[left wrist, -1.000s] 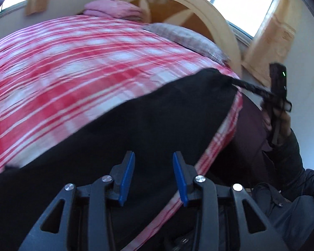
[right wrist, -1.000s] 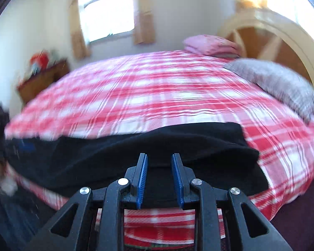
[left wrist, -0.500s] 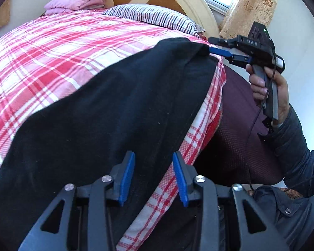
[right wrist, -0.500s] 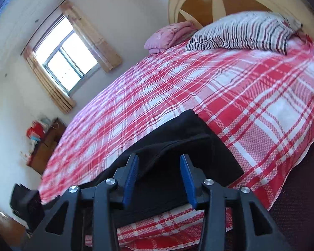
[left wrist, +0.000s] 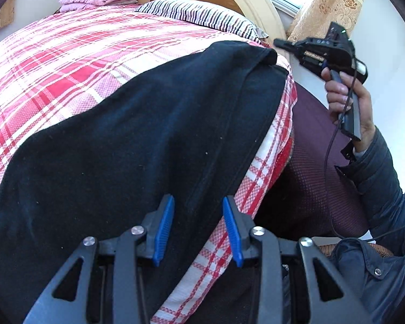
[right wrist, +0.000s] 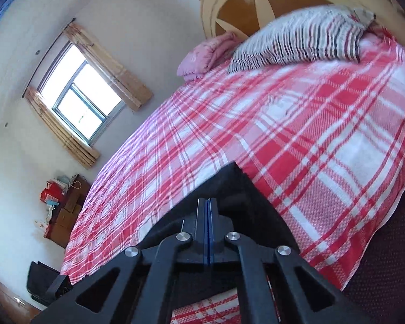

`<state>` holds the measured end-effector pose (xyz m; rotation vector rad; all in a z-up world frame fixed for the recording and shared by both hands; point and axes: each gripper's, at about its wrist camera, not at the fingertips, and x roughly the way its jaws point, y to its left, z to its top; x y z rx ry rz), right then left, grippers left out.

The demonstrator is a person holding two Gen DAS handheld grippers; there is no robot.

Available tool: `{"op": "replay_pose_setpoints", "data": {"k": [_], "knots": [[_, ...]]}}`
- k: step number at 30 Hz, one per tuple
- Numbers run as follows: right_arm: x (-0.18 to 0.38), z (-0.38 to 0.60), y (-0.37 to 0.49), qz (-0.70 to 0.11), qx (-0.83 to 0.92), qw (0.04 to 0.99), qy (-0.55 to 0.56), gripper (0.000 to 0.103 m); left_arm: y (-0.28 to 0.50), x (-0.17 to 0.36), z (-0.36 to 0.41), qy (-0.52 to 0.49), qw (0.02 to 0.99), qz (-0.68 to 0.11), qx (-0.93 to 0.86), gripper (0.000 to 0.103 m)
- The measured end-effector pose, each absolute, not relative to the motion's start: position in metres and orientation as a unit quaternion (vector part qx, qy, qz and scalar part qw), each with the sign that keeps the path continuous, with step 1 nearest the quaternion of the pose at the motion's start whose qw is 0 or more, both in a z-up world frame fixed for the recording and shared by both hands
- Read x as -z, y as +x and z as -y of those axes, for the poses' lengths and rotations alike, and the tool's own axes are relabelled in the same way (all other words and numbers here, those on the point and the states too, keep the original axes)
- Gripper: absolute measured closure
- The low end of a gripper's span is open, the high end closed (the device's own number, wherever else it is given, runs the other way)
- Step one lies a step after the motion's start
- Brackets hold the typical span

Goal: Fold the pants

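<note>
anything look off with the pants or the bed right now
Nothing looks damaged or spilled. The black pants lie slanted along the bed edge, one side near the drop-off.

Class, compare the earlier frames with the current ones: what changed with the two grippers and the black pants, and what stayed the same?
The right gripper, open half a second ago, has shut on the black pants at their far corner. The left gripper stays open over the near end, gripping nothing. The pants still lie flat along the edge of the plaid bed.
</note>
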<state>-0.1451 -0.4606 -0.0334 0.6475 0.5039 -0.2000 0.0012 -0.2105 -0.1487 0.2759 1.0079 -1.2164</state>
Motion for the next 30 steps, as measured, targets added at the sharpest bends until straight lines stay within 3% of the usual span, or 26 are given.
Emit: {"op": "replay_pose_setpoints", "data": {"k": [8, 9, 11, 12, 13, 18, 20, 21, 22, 24, 30], "knots": [[0.028, 0.467, -0.157, -0.271, 0.096, 0.900, 0.327, 0.102, 0.001, 0.150, 0.213, 0.121, 0.694, -0.453, 0.546, 0.063], [0.030, 0.468, -0.158, -0.275, 0.099, 0.895, 0.337, 0.097, 0.002, 0.150, 0.213, 0.119, 0.693, -0.454, 0.547, 0.063], [0.035, 0.467, -0.157, -0.286, 0.092, 0.885, 0.355, 0.058, 0.003, 0.150, 0.213, 0.118, 0.693, -0.455, 0.547, 0.063], [0.037, 0.466, -0.157, -0.281, 0.082, 0.883, 0.366, 0.033, 0.003, 0.150, 0.213, 0.119, 0.693, -0.455, 0.547, 0.063], [0.039, 0.465, -0.158, -0.273, 0.077, 0.882, 0.377, 0.029, 0.004, 0.150, 0.214, 0.119, 0.693, -0.455, 0.546, 0.063], [0.054, 0.458, -0.130, -0.312, 0.075, 0.863, 0.391, 0.033, 0.000, 0.149, 0.216, 0.131, 0.697, -0.446, 0.546, 0.063], [0.065, 0.461, -0.119, -0.330, 0.086, 0.851, 0.398, 0.054, 0.000, 0.149, 0.215, 0.132, 0.697, -0.444, 0.547, 0.063], [0.069, 0.464, -0.115, -0.336, 0.089, 0.846, 0.404, 0.077, 0.001, 0.149, 0.215, 0.130, 0.697, -0.444, 0.548, 0.063], [0.072, 0.468, -0.111, -0.333, 0.095, 0.845, 0.408, 0.092, 0.001, 0.149, 0.215, 0.128, 0.696, -0.445, 0.549, 0.063], [0.067, 0.470, -0.109, -0.318, 0.100, 0.853, 0.401, 0.098, 0.001, 0.150, 0.216, 0.125, 0.694, -0.447, 0.550, 0.063], [0.010, 0.445, -0.124, -0.236, 0.034, 0.916, 0.322, 0.100, 0.003, 0.152, 0.213, 0.116, 0.690, -0.451, 0.554, 0.063]]}}
